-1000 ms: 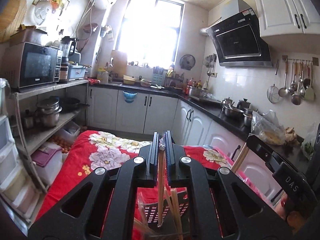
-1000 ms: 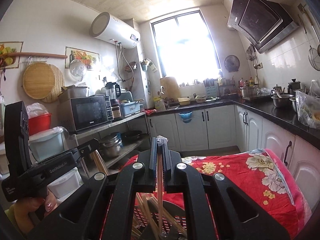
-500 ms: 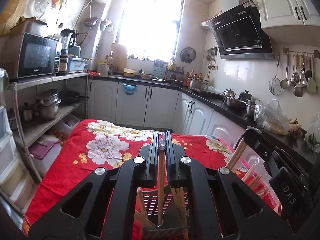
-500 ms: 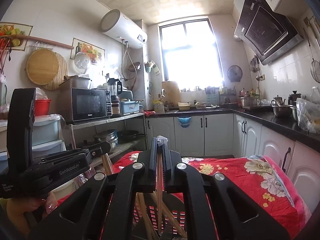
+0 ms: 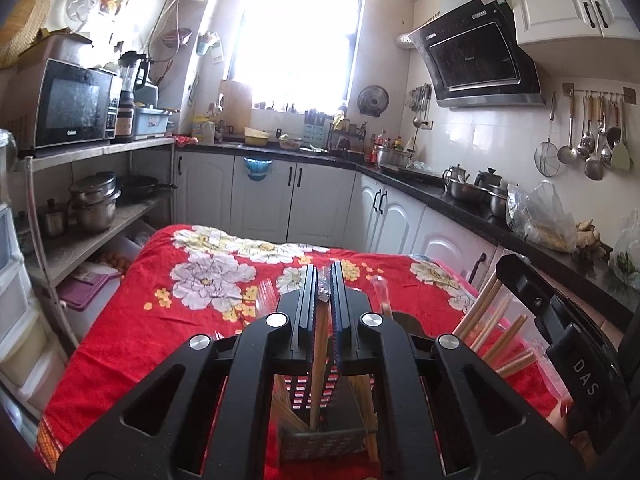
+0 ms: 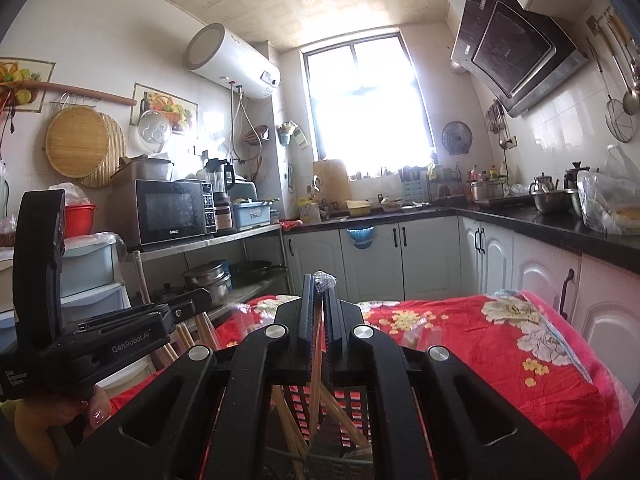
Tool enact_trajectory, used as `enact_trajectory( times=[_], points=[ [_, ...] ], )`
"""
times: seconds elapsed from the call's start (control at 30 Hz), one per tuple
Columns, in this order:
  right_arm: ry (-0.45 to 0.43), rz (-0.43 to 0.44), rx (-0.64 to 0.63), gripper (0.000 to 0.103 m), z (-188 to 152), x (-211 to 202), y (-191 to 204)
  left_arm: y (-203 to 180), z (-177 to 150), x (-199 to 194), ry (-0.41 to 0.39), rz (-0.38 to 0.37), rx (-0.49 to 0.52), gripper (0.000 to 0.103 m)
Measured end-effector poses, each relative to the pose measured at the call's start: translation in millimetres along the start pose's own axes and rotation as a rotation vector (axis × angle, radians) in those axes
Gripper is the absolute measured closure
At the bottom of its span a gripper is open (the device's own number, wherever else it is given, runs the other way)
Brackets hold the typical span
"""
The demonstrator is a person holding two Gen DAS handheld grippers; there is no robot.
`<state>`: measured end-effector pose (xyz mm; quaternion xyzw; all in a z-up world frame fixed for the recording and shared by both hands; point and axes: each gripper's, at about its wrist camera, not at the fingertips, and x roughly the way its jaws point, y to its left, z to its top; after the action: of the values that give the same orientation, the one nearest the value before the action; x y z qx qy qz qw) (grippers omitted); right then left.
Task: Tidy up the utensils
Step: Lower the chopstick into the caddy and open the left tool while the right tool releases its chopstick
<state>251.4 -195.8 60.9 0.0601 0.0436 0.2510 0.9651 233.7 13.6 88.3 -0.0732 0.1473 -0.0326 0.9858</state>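
My left gripper (image 5: 324, 276) is shut on a pair of wooden chopsticks (image 5: 319, 360) in a clear wrapper, held upright. Their lower ends reach down into a black slotted holder (image 5: 320, 446) that holds several more chopsticks. In the right wrist view my right gripper (image 6: 318, 285) is likewise shut on upright chopsticks (image 6: 316, 360) over the same holder (image 6: 354, 400). Each gripper shows in the other's view: the right gripper (image 5: 510, 270) at the right edge, the left gripper (image 6: 200, 300) at the left, each with chopsticks hanging below it.
The holder stands on a table with a red floral cloth (image 5: 160, 320), where loose clear wrappers (image 6: 248, 314) lie. A metal rack with pots (image 5: 92, 200) is to the left. White cabinets under a dark counter (image 5: 440, 196) run along the back and right.
Both grippers have sunk with their chopsticks, so the sticks reach deeper into the holder. More of the red cloth shows ahead. Both stay shut.
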Motion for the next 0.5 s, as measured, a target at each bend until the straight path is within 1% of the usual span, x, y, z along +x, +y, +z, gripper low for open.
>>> enact_trajectory(
  times=[0.2,0.37,0.43,0.5],
  points=[
    [0.031,-0.003,0.029,0.098,-4,-6,-5,2,-6,-4,0.019,0.002,-0.012,0.099],
    [0.072,0.003,0.097,0.097,-7,-10,-15,4,-10,-11,0.020,0.005,-0.018,0.099],
    [0.091,0.012,0.124,0.095,-8,-13,-19,6,-11,-13,0.024,0.004,-0.021,0.099],
    [0.103,0.015,0.140,0.088,-9,-15,-21,7,-12,-16,0.028,0.004,-0.027,0.099]
  ],
)
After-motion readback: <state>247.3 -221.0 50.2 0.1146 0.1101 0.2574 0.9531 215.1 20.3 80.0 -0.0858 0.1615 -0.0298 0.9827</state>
